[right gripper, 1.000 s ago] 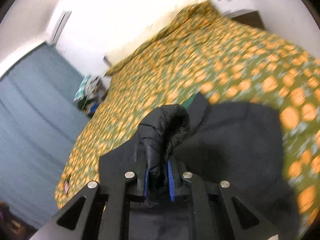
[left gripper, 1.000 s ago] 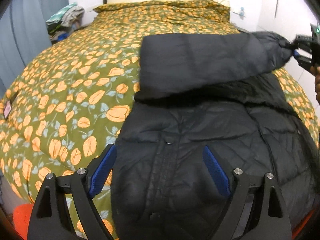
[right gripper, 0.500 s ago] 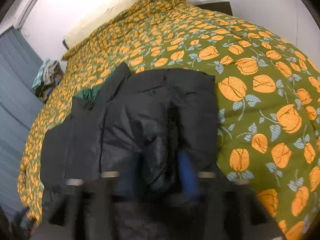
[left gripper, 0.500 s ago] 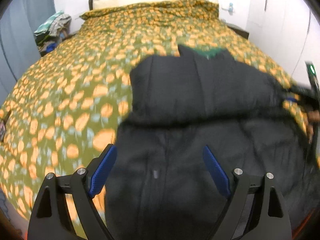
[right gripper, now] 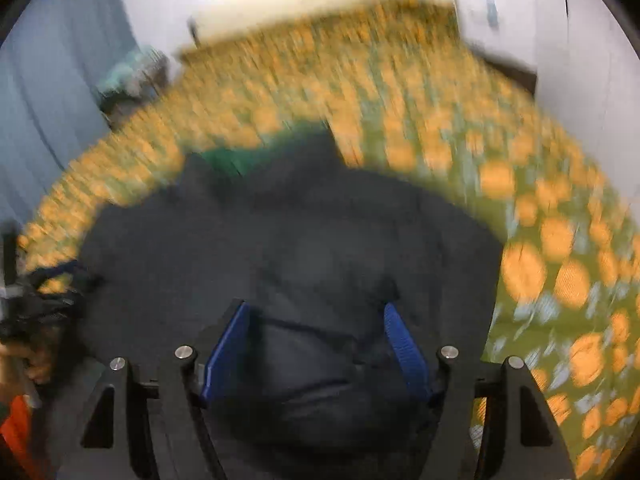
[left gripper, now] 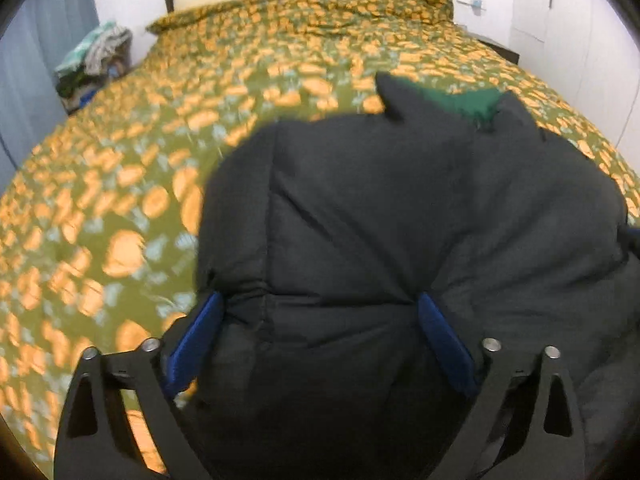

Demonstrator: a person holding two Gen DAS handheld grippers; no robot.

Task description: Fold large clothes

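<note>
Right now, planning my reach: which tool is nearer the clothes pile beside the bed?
Left. The left tool is over the jacket's side facing the pile; the right tool, its far side.

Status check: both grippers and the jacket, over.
Left gripper open, jaws just widened, over black jacket. Right gripper open, sleeve released. Jacket on bedspread, nothing blocking.
</note>
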